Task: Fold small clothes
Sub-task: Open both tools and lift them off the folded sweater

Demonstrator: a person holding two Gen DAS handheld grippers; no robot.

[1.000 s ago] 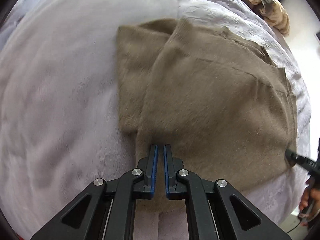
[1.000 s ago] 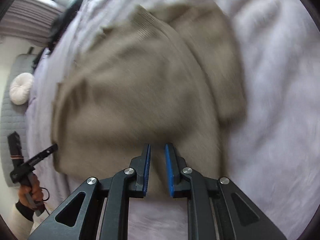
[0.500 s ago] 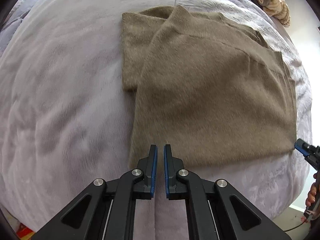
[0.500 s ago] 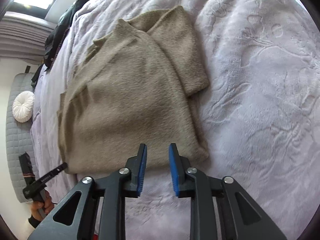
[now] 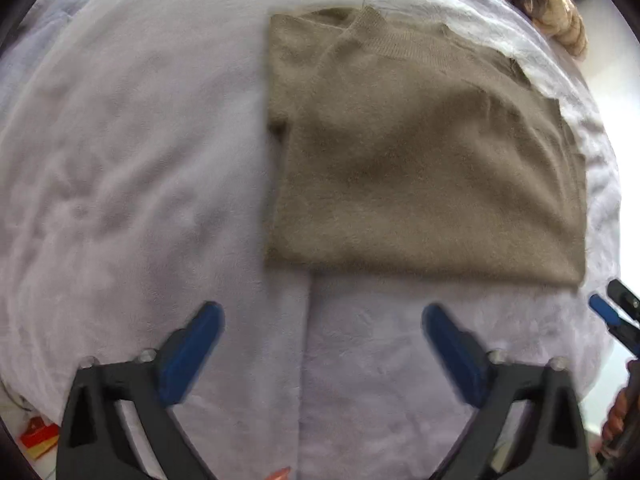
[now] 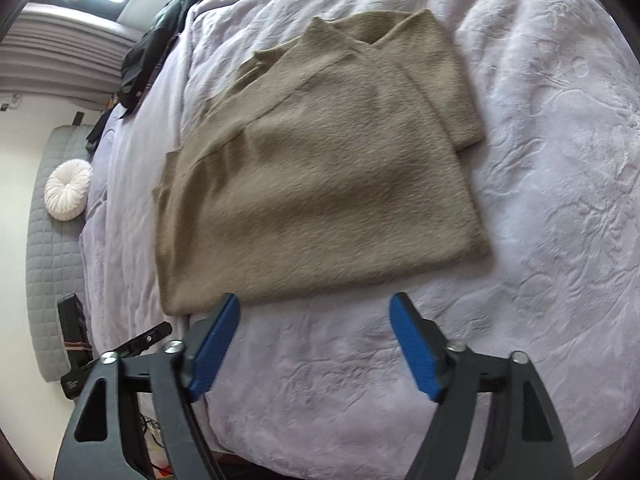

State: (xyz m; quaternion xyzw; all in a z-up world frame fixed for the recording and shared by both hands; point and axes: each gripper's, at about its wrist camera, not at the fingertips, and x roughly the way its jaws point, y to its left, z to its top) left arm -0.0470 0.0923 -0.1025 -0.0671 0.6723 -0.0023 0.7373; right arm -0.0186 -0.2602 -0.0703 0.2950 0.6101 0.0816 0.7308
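Observation:
A tan knit sweater [image 5: 420,160] lies folded flat on a lavender bedspread [image 5: 132,184], sleeves tucked in, collar at the far end. It also shows in the right wrist view [image 6: 320,184]. My left gripper [image 5: 322,320] is open and empty, hovering above the bedspread just short of the sweater's near hem. My right gripper [image 6: 316,316] is open and empty, also just short of the near hem, near its left corner. The right gripper's blue tip [image 5: 604,310] shows at the right edge of the left wrist view.
A pile of dark clothes [image 6: 156,52] lies at the far end of the bed. A patterned garment [image 5: 540,4] lies at the far right. A white round cushion [image 6: 68,190] rests on a grey quilted headboard [image 6: 44,264]. The bed's edge runs near both grippers.
Both grippers have opened wide and drawn back off the sweater's near hem. The sweater now lies flat, released, further from both cameras.

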